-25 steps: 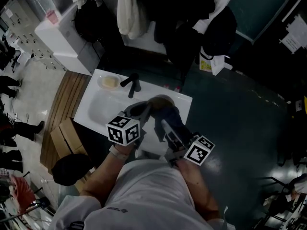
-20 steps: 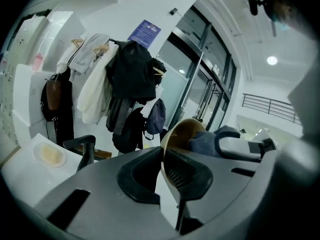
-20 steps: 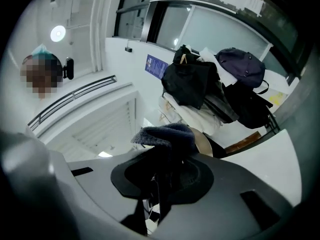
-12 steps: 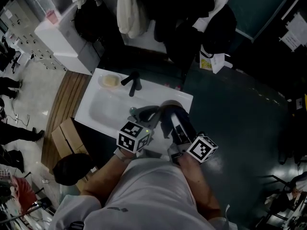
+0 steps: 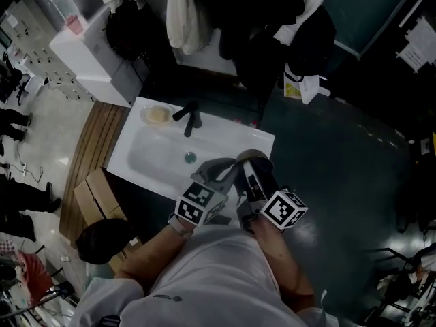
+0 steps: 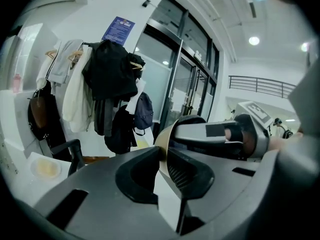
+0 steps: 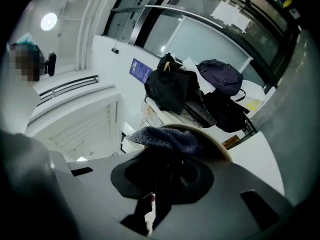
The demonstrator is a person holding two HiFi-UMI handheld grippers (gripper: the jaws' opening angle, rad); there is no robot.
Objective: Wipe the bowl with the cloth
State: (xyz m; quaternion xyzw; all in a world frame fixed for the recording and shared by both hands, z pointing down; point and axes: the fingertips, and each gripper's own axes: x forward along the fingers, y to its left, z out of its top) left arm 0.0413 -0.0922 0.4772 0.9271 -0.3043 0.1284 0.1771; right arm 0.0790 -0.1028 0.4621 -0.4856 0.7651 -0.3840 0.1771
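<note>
Over the right end of the white sink [image 5: 153,157], my left gripper [image 5: 229,169] holds a tan bowl [image 5: 253,156]. The left gripper view shows that gripper [image 6: 163,167] shut on the bowl's thin rim [image 6: 162,140], with the bowl standing on edge. My right gripper [image 5: 249,174] reaches into the bowl from the near side. In the right gripper view its jaws [image 7: 162,174] are shut on a dark blue knitted cloth [image 7: 169,136], which bunches against the bowl's inside just below the rim [image 7: 223,150]. The cloth is hard to make out in the head view.
A black faucet [image 5: 189,118] and a soap dish [image 5: 155,115] stand at the sink's back, and the drain [image 5: 190,157] shows in the basin. Wooden boards [image 5: 88,148] and a cardboard box [image 5: 95,195] lie on the floor at left. Coats and bags [image 6: 107,76] hang behind.
Both grippers, with bowl and cloth, have shifted right and toward me off the basin's middle, uncovering the drain. The left gripper's cube has swung rightward.
</note>
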